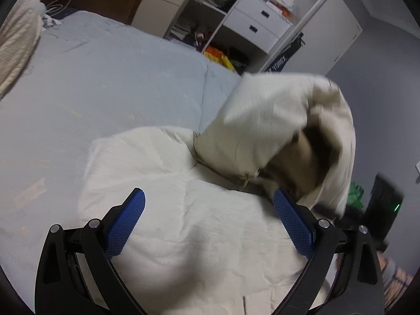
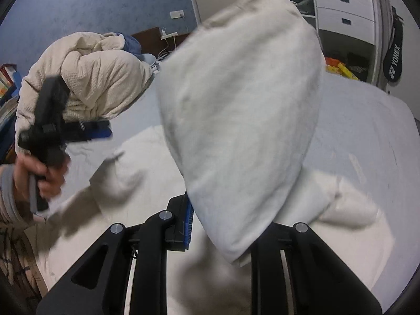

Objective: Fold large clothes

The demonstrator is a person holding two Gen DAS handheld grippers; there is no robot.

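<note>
A large white garment (image 1: 183, 231) lies spread on the bed, right under my left gripper (image 1: 210, 210). That gripper is open, its blue pads (image 1: 128, 223) wide apart with nothing between them. One part of the garment (image 1: 275, 131) is lifted and blurred at the right. In the right wrist view this raised fold (image 2: 241, 120) drapes over my right gripper (image 2: 218, 220), which is shut on it; only the left blue pad (image 2: 189, 223) shows. A hand holds the left gripper (image 2: 105, 131) at the left, above the bed.
The bed has a light blue sheet (image 1: 118, 78). A bundled cream blanket (image 2: 92, 78) sits at its head. An open wardrobe with white drawers (image 1: 257, 23) and a black racket bag (image 2: 393, 60) stand beyond the bed. Books (image 2: 5, 86) are stacked at far left.
</note>
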